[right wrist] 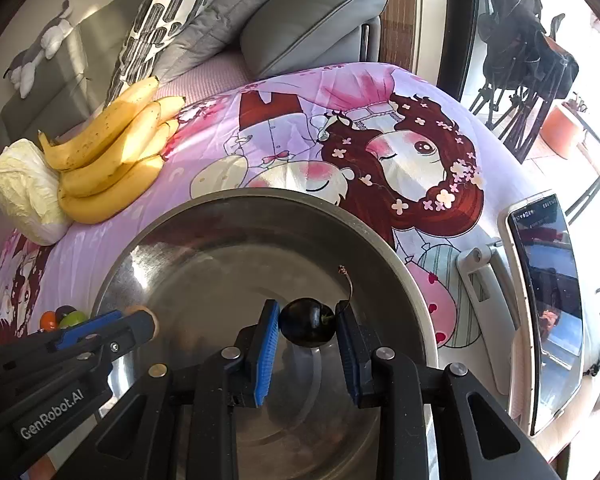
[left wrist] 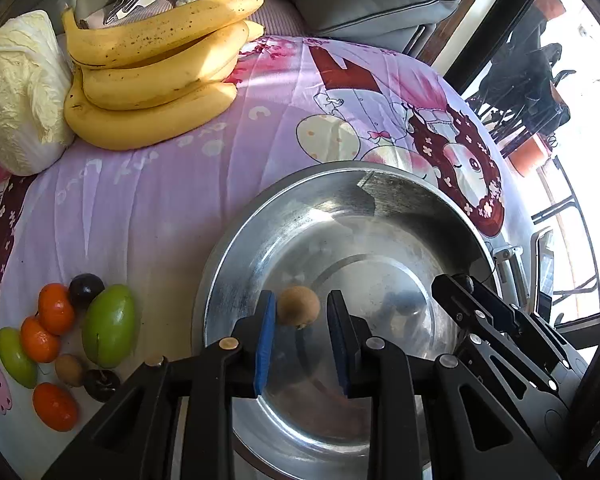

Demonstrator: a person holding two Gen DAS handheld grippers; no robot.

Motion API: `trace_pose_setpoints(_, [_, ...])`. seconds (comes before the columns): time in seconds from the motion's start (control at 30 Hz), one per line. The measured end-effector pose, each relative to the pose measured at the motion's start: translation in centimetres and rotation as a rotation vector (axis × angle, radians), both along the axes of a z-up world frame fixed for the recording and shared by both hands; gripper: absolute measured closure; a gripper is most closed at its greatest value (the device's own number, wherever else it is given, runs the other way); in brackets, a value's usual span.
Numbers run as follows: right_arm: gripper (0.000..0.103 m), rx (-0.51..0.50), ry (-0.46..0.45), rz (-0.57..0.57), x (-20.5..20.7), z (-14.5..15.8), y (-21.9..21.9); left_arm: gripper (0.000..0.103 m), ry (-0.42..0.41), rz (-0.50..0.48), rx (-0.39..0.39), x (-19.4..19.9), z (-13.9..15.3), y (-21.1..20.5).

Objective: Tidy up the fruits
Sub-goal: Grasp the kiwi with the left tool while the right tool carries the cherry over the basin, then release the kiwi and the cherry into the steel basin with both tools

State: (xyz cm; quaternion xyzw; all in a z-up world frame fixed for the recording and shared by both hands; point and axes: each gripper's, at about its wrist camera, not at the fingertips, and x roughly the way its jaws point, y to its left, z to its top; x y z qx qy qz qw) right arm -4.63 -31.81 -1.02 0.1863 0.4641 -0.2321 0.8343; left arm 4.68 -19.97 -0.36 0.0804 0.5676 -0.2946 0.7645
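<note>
Pink cartoon-print bedspread (left wrist: 148,200) covers the whole surface, grey cushions (left wrist: 364,4) at the far edge. Big steel bowl (left wrist: 260,240) sits near and right of centre on the bedspread, both grippers above it.

Cabbage (left wrist: 20,92) lies far left, touching the bunch of bananas (left wrist: 152,68) just to its right. A phone (right wrist: 548,304) on a white stand is right of the bowl in the right wrist view.

Left gripper (left wrist: 300,312) points down into the bowl, blue pads clamped on a small brown round fruit (left wrist: 299,306), held over the bowl's left inner slope. Right gripper (right wrist: 308,320) also points down into the bowl, pads pressed on a dark cherry (right wrist: 306,322), its stem (right wrist: 350,288) curling up to the right. In the left wrist view the right gripper's black body shows at the bowl's right rim; in the right wrist view the left gripper comes in from the near left, brown fruit at its tip.

Loose fruit pile lies on the bedspread left of the bowl, near side: a large green fruit (left wrist: 108,324), a smaller green fruit (left wrist: 16,356) further left, three oranges (left wrist: 56,308) (left wrist: 40,338) (left wrist: 55,406), a dark plum (left wrist: 86,288) at the far end of the pile, a small brown fruit (left wrist: 70,369), and another dark cherry (left wrist: 102,384) beside it. None of the pile is in the bowl.
</note>
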Motion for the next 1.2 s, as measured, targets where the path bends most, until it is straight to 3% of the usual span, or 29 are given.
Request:
trace_pose_setpoints(0.13, [0.072,0.002,0.000,-0.002,0.0,0.0,0.0,0.070,-0.003,0.007,0.000,0.0,0.2,0.3])
trace_pose_setpoints(0.23, [0.067,0.009,-0.002,0.002,0.1,-0.1,0.0,0.059,-0.006,0.017,-0.004,-0.1,0.5,0.7])
trace_pose_setpoints(0.3, [0.038,0.005,-0.003,0.004,0.2,0.0,0.1,0.048,-0.013,0.029,-0.002,-0.1,0.8,1.0])
trace_pose_setpoints(0.33, [0.034,0.000,-0.007,0.001,0.2,0.1,0.1,0.045,-0.019,0.042,0.004,0.0,0.9,1.2])
trace_pose_setpoints(0.4, [0.033,0.000,-0.020,0.002,0.1,0.3,0.1,0.035,-0.034,0.070,0.007,0.1,1.2,1.8])
trace_pose_setpoints(0.63, [0.017,0.005,-0.028,0.016,0.3,0.1,0.4,0.018,-0.080,0.164,0.005,0.8,2.2,4.3])
trace_pose_setpoints(0.77, [0.007,0.004,-0.034,0.024,0.3,0.2,0.6,0.017,-0.111,0.210,0.017,1.1,2.4,5.8])
trace_pose_setpoints(0.87, [0.001,0.010,-0.043,0.041,0.4,0.1,0.9,0.010,-0.126,0.243,0.029,1.2,2.2,7.0])
trace_pose_setpoints(1.2, [0.000,0.061,-0.070,0.170,1.4,0.3,4.3,0.008,-0.172,0.371,0.053,0.9,2.7,12.0])
